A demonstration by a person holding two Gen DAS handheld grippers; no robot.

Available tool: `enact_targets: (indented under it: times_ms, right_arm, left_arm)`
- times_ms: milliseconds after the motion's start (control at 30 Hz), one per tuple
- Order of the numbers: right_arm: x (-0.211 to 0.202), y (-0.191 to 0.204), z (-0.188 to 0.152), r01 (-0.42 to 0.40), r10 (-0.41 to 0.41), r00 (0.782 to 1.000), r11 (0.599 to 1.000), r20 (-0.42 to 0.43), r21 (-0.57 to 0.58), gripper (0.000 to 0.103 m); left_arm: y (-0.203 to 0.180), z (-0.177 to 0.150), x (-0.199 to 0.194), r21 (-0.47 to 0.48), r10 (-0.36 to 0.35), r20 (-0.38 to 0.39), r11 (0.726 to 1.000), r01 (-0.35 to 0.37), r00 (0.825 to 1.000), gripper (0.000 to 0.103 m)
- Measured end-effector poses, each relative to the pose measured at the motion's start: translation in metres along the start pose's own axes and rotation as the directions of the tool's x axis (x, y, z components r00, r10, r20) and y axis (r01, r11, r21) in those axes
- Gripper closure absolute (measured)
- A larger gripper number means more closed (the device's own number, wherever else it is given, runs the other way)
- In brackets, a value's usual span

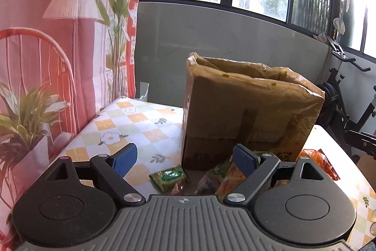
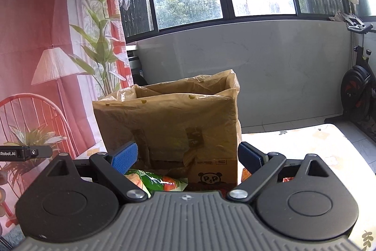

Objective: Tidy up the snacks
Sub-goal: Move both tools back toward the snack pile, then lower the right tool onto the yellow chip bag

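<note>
**Snack packets wait at the foot of a lined carton**

A loose heap of snack packets lies on the table at the base of a tall cardboard box, low in the centre of the left wrist view. One small green packet shows clearly; the orange and green wrappers beside it overlap and slip behind the gripper's right-hand finger, so no sure count is possible there. An orange-red packet peeks out at centre right, mostly cut off by the gripper body. In the right wrist view one green packet with red print sits low and left of centre, half covered, and a scrap of red wrapper shows through the linkage at lower right. The single box, lined with a yellowish plastic bag whose rim sags over its open top, hides its own inside from both cameras. The left gripper stands released, blue pads spread wide, holding nothing. The right gripper is likewise released and empty, its pads framing the box's lower front. The table wears a flower-check cloth. A printed pink curtain fills the left; one exercise bike stands at far right.
</note>
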State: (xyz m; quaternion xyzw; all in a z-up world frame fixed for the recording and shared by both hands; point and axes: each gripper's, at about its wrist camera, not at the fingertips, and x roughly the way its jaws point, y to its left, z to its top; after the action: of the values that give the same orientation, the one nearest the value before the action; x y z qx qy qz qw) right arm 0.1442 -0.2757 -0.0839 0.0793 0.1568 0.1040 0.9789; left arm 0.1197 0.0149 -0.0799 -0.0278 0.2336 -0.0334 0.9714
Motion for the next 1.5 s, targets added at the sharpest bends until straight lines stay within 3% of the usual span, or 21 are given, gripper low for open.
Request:
enact_targets:
  times_ms: [133,400,767,1167,1400,1500]
  right_arm:
    - [-0.008,0.01,-0.029,0.048,-0.048,0.999,0.999,-0.011,-0.002,0.009]
    - [-0.004,0.02,-0.077,0.092,-0.099,0.986,0.994,-0.132,-0.056,0.009]
    - [-0.002,0.011,-0.088,0.145,-0.148,0.978,0.989,-0.149,-0.03,0.009]
    - [-0.001,0.007,-0.091,0.163,-0.167,0.974,0.986,-0.155,-0.039,0.009]
    - [0.014,0.002,-0.093,0.233,-0.253,0.958,0.962,-0.139,-0.141,0.009]
    - [0.028,-0.007,-0.091,0.221,-0.243,0.958,0.963,-0.149,-0.152,0.009]
  left_arm:
    - [-0.003,-0.02,0.006,0.04,-0.019,-0.041,0.999,0.021,0.999,0.013]
    - [-0.004,-0.046,0.024,0.03,-0.056,-0.13,0.998,0.06,0.99,0.013]
    - [-0.028,-0.081,0.047,0.082,-0.145,-0.29,0.981,0.176,0.946,0.013]
    - [-0.028,-0.086,0.055,0.081,-0.121,-0.293,0.985,0.15,0.948,0.013]
    - [-0.024,-0.085,0.057,0.076,-0.1,-0.286,0.989,0.126,0.953,0.013]
    - [-0.024,-0.086,0.058,0.084,-0.092,-0.288,0.989,0.121,0.953,0.013]
